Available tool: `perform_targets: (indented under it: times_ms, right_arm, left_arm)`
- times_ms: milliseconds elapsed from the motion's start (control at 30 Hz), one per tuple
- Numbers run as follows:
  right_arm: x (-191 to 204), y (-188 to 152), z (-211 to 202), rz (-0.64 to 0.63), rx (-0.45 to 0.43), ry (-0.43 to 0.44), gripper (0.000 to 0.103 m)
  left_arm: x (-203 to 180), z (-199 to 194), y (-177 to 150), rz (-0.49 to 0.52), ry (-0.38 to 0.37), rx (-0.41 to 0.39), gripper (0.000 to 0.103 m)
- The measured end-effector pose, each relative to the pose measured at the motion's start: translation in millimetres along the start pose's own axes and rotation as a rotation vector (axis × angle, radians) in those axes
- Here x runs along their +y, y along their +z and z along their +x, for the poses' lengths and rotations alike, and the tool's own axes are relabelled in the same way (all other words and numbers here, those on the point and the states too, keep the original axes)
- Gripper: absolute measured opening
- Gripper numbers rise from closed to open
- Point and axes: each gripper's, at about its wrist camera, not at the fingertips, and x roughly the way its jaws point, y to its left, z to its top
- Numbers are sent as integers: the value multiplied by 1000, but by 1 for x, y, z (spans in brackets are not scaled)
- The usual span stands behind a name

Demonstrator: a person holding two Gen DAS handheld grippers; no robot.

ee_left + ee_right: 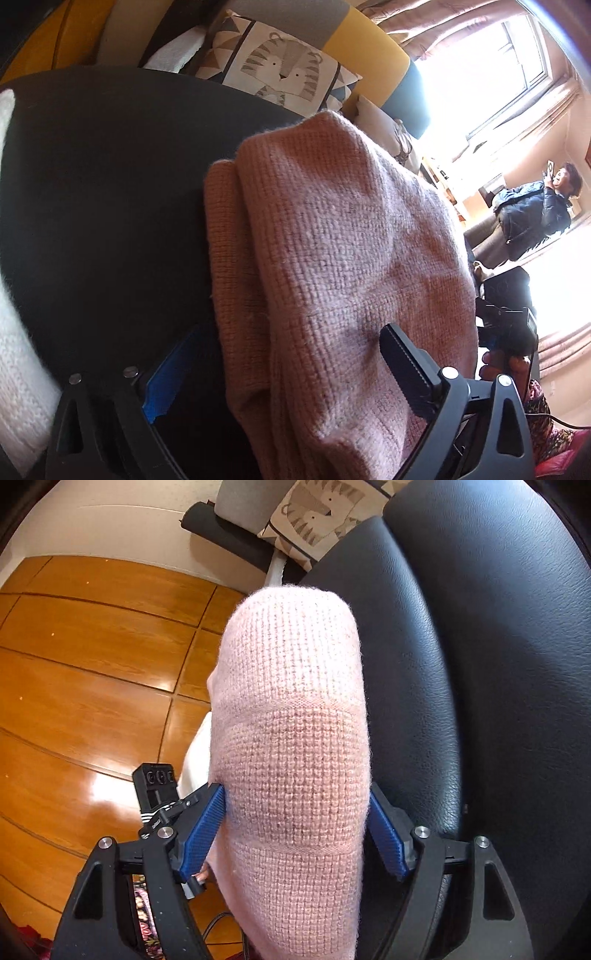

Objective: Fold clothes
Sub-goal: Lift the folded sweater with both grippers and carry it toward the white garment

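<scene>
Left wrist view: the pink knit garment [332,258] lay bunched and folded between the fingers of the left tool [284,373], spilling forward over a black leather seat [103,192]. One blue-padded finger [170,373] sat at the left of the cloth, the other at the right with its ribbed edge against the knit. The fingers stood fairly wide, with the fabric filling the gap; a firm pinch could not be told from this view. A white knit piece [18,369] lay at the left edge on the seat. Behind the seat was a cushion with a tiger print [284,70], then a bright window [491,74] with curtains. A person in a dark jacket [532,218] stood well apart at the right.

Right wrist view: the right tool [295,830] held the same pink knit garment [291,738], both blue pads [203,830] pressed against its sides. The cloth rose in a rounded fold ahead of the fingers. It hung beside the edge of the black seat [480,664], with the wooden floor [92,664] showing at the left. The other tool's black body [157,786] showed just left of the cloth. The tiger cushion [317,513] lay at the top.
</scene>
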Motion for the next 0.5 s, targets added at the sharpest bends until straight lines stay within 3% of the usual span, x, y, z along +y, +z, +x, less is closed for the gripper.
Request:
perform_targets:
  times_ms: [167,367,400,500]
  right_arm:
    - [-2,-4,-5,18,-6,23,78]
    - [5,-11,0,14,-22,-21,78]
    - [6,-12,1,13,-25,-28,74]
    - [10,-16,3,11,-33,-50,61]
  left_arm:
    - [13,-4,-2,-77,-73,-53,96]
    - [4,-6,-4,-13,22,-53,67]
    - [6,-6,-3,-30,6,-54,60]
    - [5,-2,-2,-46,-8,-58,52]
